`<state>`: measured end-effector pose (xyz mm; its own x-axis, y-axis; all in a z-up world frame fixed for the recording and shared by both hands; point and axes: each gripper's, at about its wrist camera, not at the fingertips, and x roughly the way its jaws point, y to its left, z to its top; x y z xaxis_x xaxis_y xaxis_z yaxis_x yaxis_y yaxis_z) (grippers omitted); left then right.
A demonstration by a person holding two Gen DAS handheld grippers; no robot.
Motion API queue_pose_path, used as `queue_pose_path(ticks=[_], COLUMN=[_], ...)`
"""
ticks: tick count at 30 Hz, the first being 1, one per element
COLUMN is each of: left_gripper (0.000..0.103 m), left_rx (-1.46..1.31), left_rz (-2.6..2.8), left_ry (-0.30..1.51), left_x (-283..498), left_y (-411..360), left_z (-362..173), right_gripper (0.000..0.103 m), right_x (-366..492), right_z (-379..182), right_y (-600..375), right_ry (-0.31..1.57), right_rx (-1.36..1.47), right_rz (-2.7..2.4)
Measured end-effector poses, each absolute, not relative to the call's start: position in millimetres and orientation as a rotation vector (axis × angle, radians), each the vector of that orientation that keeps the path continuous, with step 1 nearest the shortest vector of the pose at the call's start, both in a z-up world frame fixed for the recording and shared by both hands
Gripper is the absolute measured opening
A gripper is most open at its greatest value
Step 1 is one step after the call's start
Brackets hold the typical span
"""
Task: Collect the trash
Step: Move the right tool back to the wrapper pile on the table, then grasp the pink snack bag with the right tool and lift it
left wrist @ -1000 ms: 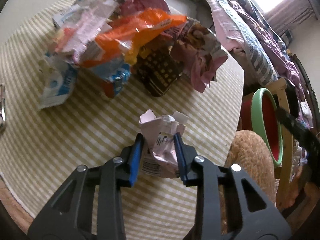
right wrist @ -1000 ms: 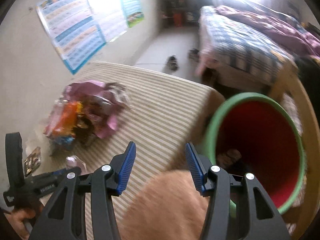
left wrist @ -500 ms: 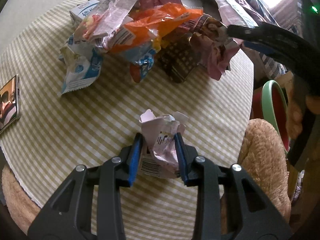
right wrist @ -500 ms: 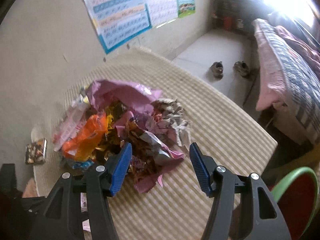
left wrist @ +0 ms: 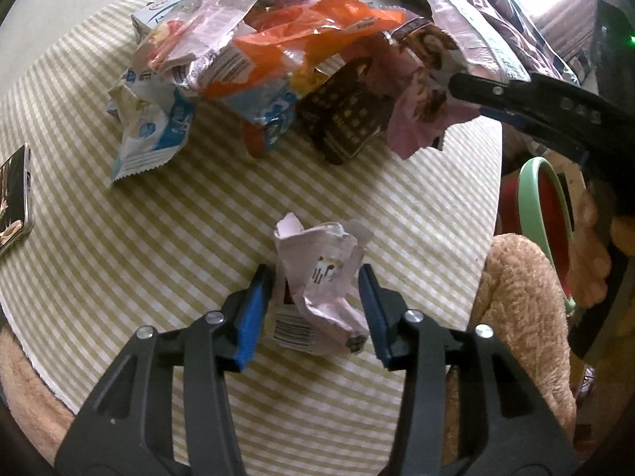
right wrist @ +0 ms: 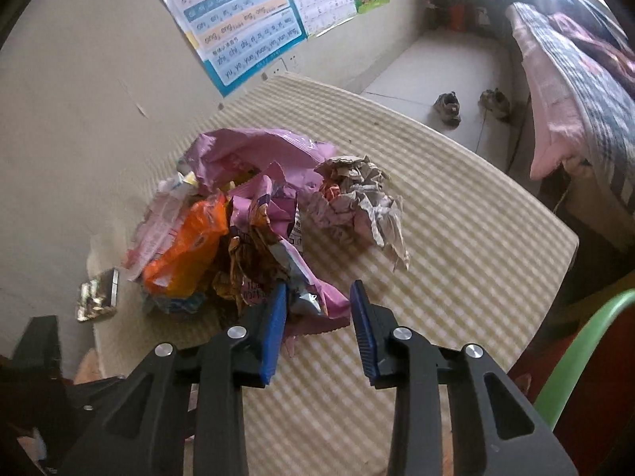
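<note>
A crumpled pink-and-white wrapper (left wrist: 321, 277) rests on the checked tablecloth (left wrist: 158, 261). It lies between the blue pads of my left gripper (left wrist: 315, 301). The jaws are opening and a gap shows at the left pad. A pile of snack wrappers (left wrist: 278, 47) (right wrist: 222, 238) lies farther back. My right gripper (right wrist: 317, 317) is at the pile's near edge. Its jaws are closing around a corner of a pink wrapper (right wrist: 313, 305), and the right pad stands clear of it. In the left wrist view its black fingers (left wrist: 516, 95) reach the pile from the right.
A red bin with a green rim (left wrist: 532, 182) (right wrist: 587, 341) stands beyond the table's right edge. A phone (left wrist: 12, 198) (right wrist: 99, 297) lies at the left edge. A fuzzy brown garment (left wrist: 516, 317) is near the bin. A bed (right wrist: 575, 79) and shoes (right wrist: 448, 107) are behind.
My right gripper swung from over the bin to the wrapper pile, and its jaws narrowed there. My left gripper's jaws widened off the crumpled wrapper, while the hand stayed put.
</note>
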<state>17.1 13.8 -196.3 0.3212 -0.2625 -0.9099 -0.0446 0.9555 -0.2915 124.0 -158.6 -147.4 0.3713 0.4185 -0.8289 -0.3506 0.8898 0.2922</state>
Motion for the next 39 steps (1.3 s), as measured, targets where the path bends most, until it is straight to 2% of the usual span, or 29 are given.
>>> queue_pose_path(ticks=[5, 7, 11, 12, 13, 31, 34, 36, 37, 38, 39], left_gripper=[0.043, 0.037, 0.036, 0.035, 0.035, 0.035, 0.035, 0.035, 0.035, 0.035, 0.035], left_rx=[-0.281, -0.281, -0.304, -0.302, -0.302, -0.240, -0.238, -0.241, -0.242, -0.243, -0.243], left_rz=[-0.144, -0.135, -0.125, -0.121, -0.119, -0.148, -0.148, -0.142, -0.140, -0.138, -0.137], left_ry=[1.239, 1.238, 1.228, 1.224, 1.222, 1.142, 1.149, 1.154, 1.155, 1.156, 1.158], left_x=[17.8, 17.6, 17.4, 17.0, 16.3, 15.6, 18.9, 17.9, 17.2, 17.8, 17.2], left_y=[11.1, 11.9, 16.7, 18.2, 19.2, 0.8, -3.3, -1.6, -0.9, -1.3, -1.6], left_z=[-197.1, -197.3, -196.7, -196.4, -196.0, -167.1, -168.7, -170.4, -170.6, -171.1, -171.6], right_gripper=[0.032, 0.031, 0.031, 0.029, 0.016, 0.014, 0.018, 0.035, 0.048, 0.056, 0.057], right_x=[106.3, 97.9, 79.4, 76.0, 72.4, 44.9, 46.3, 47.7, 47.3, 47.9, 48.6], right_z=[-130.3, -124.3, -113.6, -112.1, -111.0, -116.0, -129.0, -134.8, -135.7, -136.1, -136.2], right_y=[-164.7, -168.2, -179.6, -182.7, -187.4, -216.9, -216.9, -218.1, -217.7, -217.0, -215.4], right_ry=[1.049, 1.041, 1.019, 1.014, 1.015, 1.026, 1.088, 1.104, 1.099, 1.092, 1.091], right_rx=[0.091, 0.080, 0.094, 0.098, 0.106, 0.146, 0.163, 0.188, 0.194, 0.198, 0.197], right_rz=[0.502, 0.500, 0.488, 0.482, 0.474, 0.417, 0.429, 0.420, 0.413, 0.406, 0.406])
